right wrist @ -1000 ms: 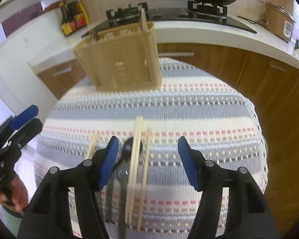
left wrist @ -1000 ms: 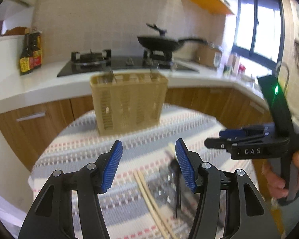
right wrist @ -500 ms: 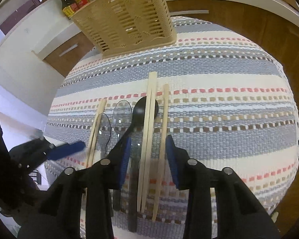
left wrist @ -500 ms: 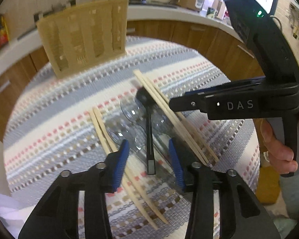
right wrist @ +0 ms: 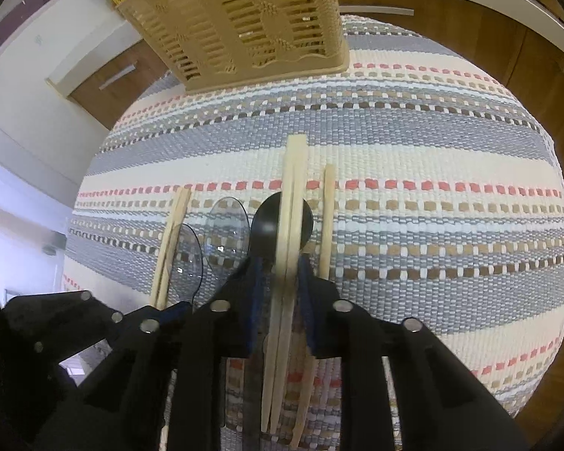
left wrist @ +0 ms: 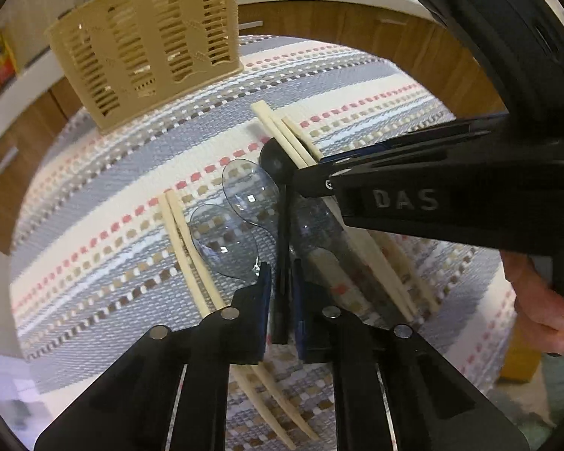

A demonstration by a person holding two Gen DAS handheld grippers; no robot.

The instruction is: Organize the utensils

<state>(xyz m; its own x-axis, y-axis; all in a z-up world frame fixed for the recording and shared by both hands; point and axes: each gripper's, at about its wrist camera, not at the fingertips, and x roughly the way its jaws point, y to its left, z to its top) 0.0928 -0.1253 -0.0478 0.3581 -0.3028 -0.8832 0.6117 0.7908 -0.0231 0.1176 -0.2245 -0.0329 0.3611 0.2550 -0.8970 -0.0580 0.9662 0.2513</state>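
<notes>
**Both grippers closed on utensils lying on the table**

The round table carries a woven tablecloth point(right wrist: 432, 143) striped in grey, cream, red and brown. At its far side stands the beige slotted plastic utensil basket point(right wrist: 244, 18), upright, well apart from the loose utensils near the front edge.

The left gripper point(left wrist: 282, 285) has its blue-padded jaws nearly together on the handle of the black plastic spoon point(left wrist: 282, 203). The spoon's bowl points toward the basket and lies on the cloth.

The right gripper point(right wrist: 284, 285) has its jaws drawn in around the pair of pale wooden chopsticks point(right wrist: 293, 188). The pair lies across the black spoon's bowl. Whether the pads press the sticks cannot be told with certainty; the gap beside them is slight.

A single pale wooden chopstick point(right wrist: 327, 218) lies just beside the gripped pair, on its right. Two clear plastic spoons point(right wrist: 227, 229) lie left of the black spoon, bowls overlapping. A second pair of pale chopsticks point(right wrist: 171, 236) lies at the far left, touching the outer clear spoon.
</notes>
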